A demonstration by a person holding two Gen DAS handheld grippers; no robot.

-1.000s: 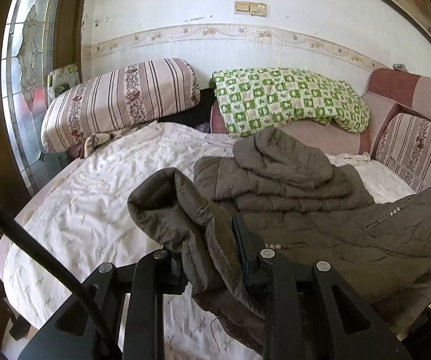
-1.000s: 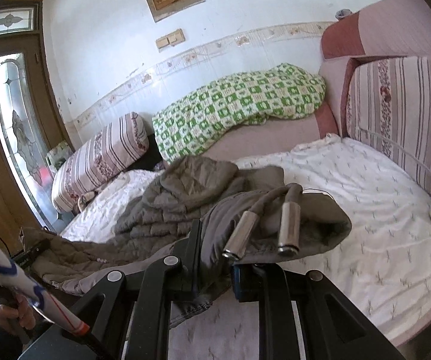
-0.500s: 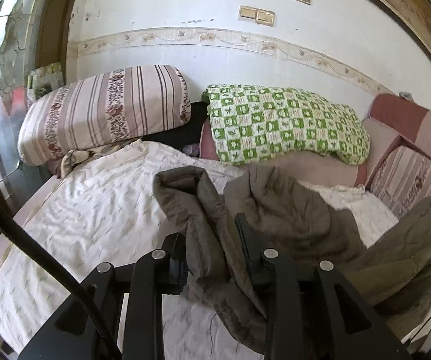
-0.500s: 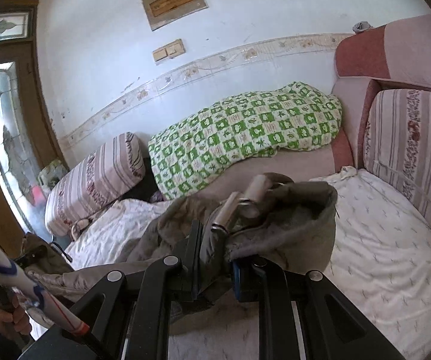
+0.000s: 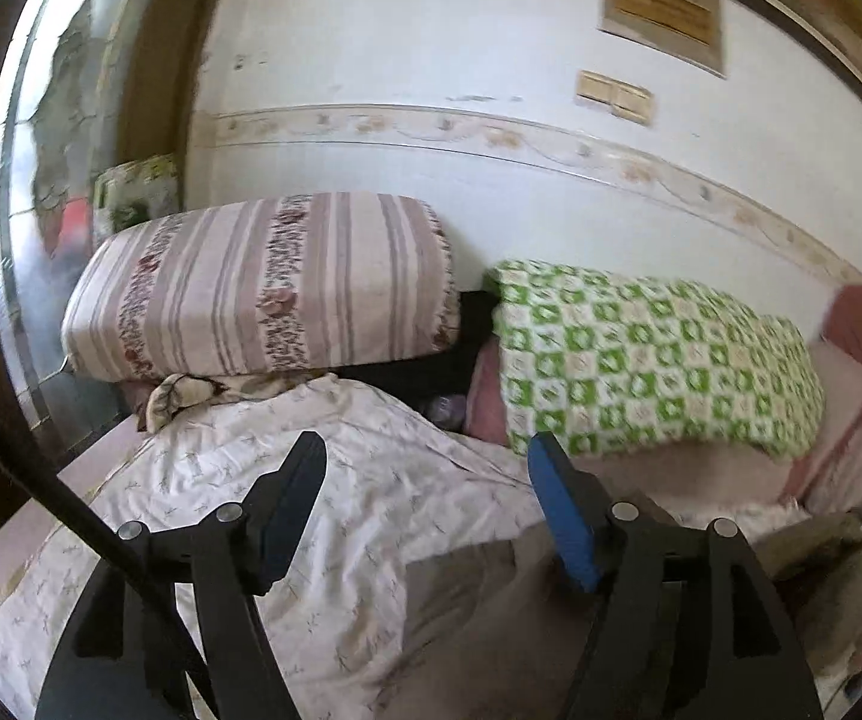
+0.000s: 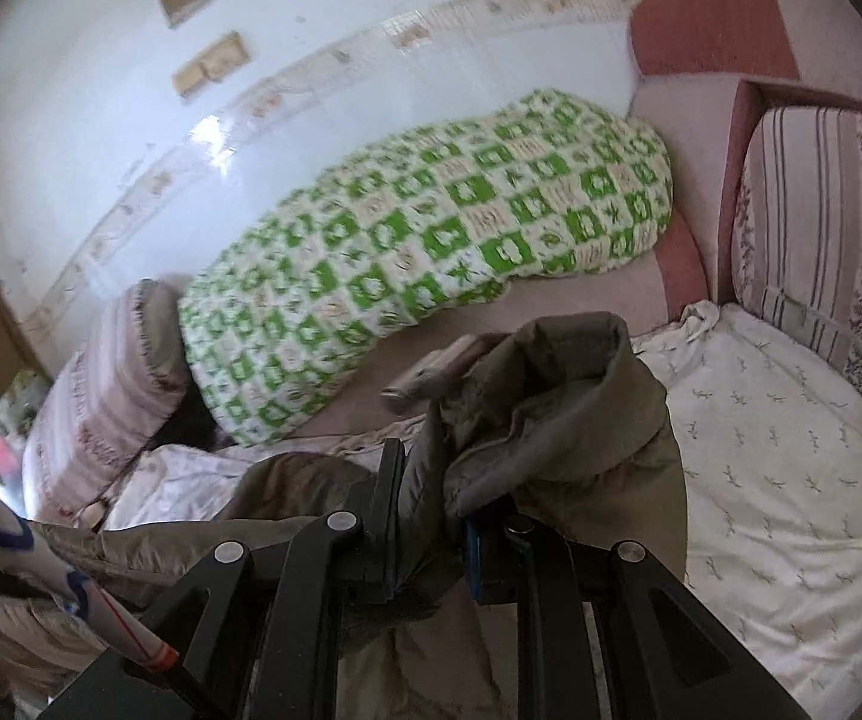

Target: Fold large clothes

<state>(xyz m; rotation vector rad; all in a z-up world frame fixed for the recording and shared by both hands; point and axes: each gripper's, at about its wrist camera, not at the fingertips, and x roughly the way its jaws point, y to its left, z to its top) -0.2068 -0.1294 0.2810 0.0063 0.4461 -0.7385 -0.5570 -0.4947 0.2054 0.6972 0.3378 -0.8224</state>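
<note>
The olive-brown padded jacket is bunched in front of my right gripper, whose jaws are shut on a fold of it and hold it above the bed; two metal cord ends stick out of the top. The jacket trails down to the left. My left gripper is open and empty over the white flowered sheet. In the left wrist view only a bit of the jacket shows at the far right edge.
A striped bolster and a green checked quilt lie along the wall. A striped backrest lines the right side. A glazed door stands at the left.
My left gripper has let go of the jacket and opened; the jacket has dropped out of its view. My right gripper has moved further over the bed with the jacket in it.
</note>
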